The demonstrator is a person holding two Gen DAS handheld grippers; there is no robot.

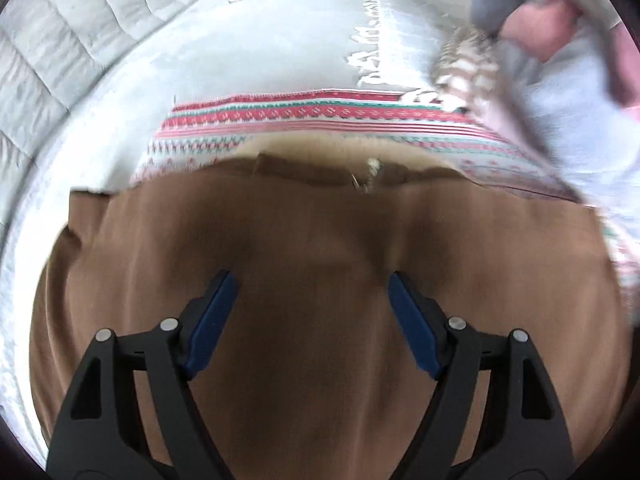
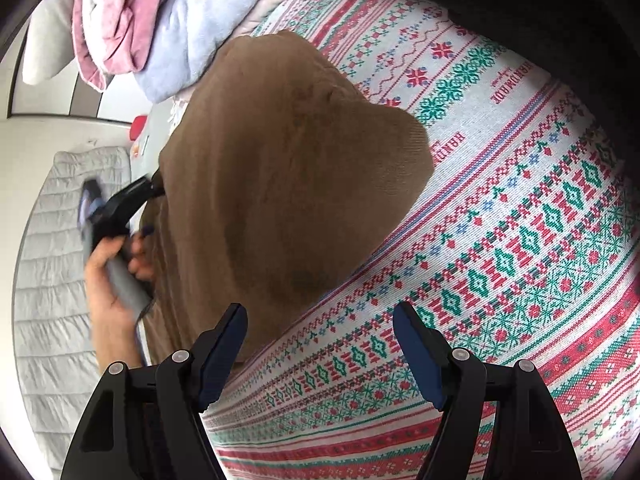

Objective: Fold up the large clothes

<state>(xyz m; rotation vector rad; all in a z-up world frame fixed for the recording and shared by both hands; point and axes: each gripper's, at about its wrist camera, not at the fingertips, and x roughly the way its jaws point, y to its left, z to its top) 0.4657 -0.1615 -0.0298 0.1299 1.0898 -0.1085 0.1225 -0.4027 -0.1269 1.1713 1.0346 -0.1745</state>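
Quilted cover (image 2: 60, 240): it fills the far left of your right wrist view, pale grey.
Left hand (image 2: 108, 276): at left-centre there, it grips the handle of your other tool beside the garment's edge.
Left gripper (image 1: 312, 284): released, blue pads wide apart (nothing pinched between them), hovering over brown cloth that fills the lower frame.
Brown garment (image 2: 288, 168): the large piece lies bunched across the centre of the right wrist view, on the patterned blanket (image 2: 520, 208).
Clothes pile (image 2: 160, 28): pink and pale blue items sit upper left.
Right gripper (image 2: 320, 316): released, jaws spread at bottom centre, over the garment's edge and the blanket.
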